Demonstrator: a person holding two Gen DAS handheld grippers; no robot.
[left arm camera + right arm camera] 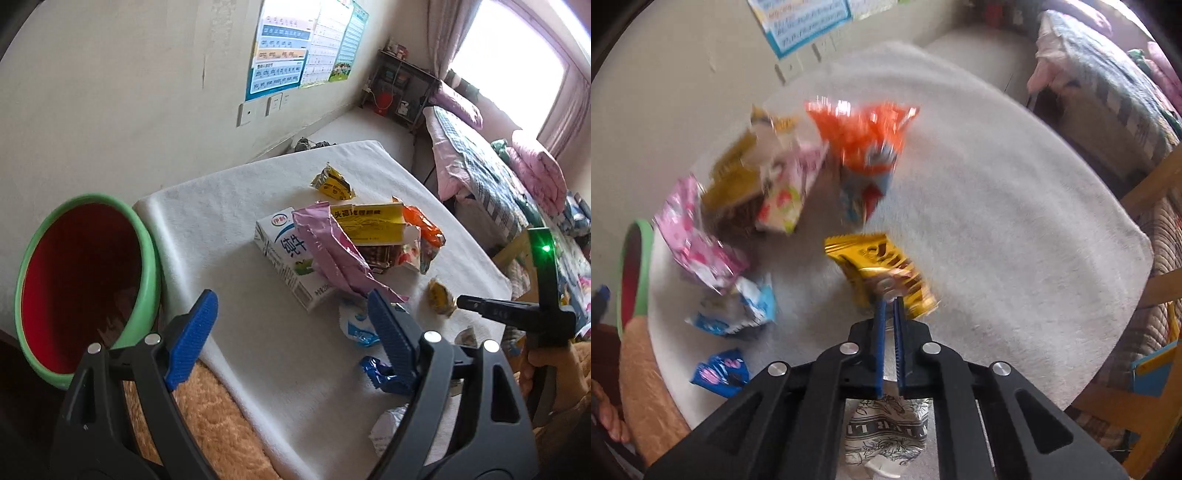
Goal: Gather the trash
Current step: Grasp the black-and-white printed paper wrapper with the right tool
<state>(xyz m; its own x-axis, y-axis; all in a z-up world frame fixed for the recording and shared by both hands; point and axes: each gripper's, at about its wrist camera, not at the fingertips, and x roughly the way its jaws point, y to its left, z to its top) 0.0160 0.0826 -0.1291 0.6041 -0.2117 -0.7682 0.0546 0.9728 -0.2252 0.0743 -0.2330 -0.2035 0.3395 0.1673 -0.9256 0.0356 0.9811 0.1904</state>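
Observation:
My right gripper [890,301] is shut on the near edge of a gold snack wrapper [875,262] lying on the white cloth [997,221]. In the left wrist view the same gripper [460,302] comes in from the right onto that gold wrapper [441,297]. My left gripper [291,299] hangs open above the cloth's near side, with nothing between its blue pads [192,332]. Ahead of it lies a pile: a milk carton [284,254], a pink wrapper [332,251], a yellow box [369,221] and an orange bag [424,229]. A green bin with a red inside [147,258] stands at the left.
Small blue wrappers [380,373] and a blue-white one [358,328] lie near the cloth's front edge, and another gold wrapper [332,182] at the back. A printed paper wrapper [886,432] lies under the right gripper. A bed [498,177] stands to the right, a wall behind.

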